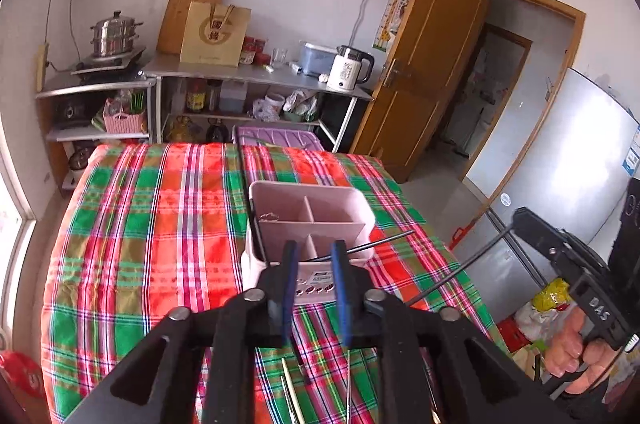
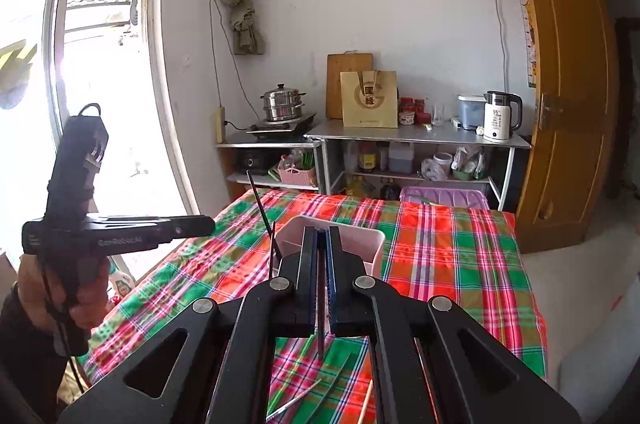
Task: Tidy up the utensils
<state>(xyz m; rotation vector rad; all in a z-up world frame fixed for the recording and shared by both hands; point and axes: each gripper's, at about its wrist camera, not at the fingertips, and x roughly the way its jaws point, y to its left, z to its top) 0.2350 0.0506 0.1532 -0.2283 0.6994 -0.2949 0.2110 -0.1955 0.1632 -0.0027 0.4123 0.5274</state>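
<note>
Two-view account, left wrist first. Left tool (image 1: 314, 252) open, flat blue pads apart with nothing between them, poised just above the near edge of a pink plastic utensil holder (image 1: 308, 212): boxy, round-cornered, split by thin walls into compartments, slotted along its front. Standing on a tabletop under a red, green and pink plaid cloth (image 1: 160, 224). One slim black chopstick (image 1: 250, 200) leaning in the holder's left compartment, another (image 1: 380, 240) slanting out over its right rim. Pale loose chopsticks (image 1: 290, 384) flat on the cloth below the tool. At right, right tool (image 1: 520, 218) in a hand (image 1: 568, 348), pinching a long thin dark chopstick (image 1: 460, 268).

From the right wrist: right tool (image 2: 322, 264) closed on that dark chopstick (image 2: 322, 336), its tip poking back between the pads; pink holder (image 2: 360, 244) directly ahead, partly hidden. Matte black left tool (image 2: 208, 224) level at left.
</note>
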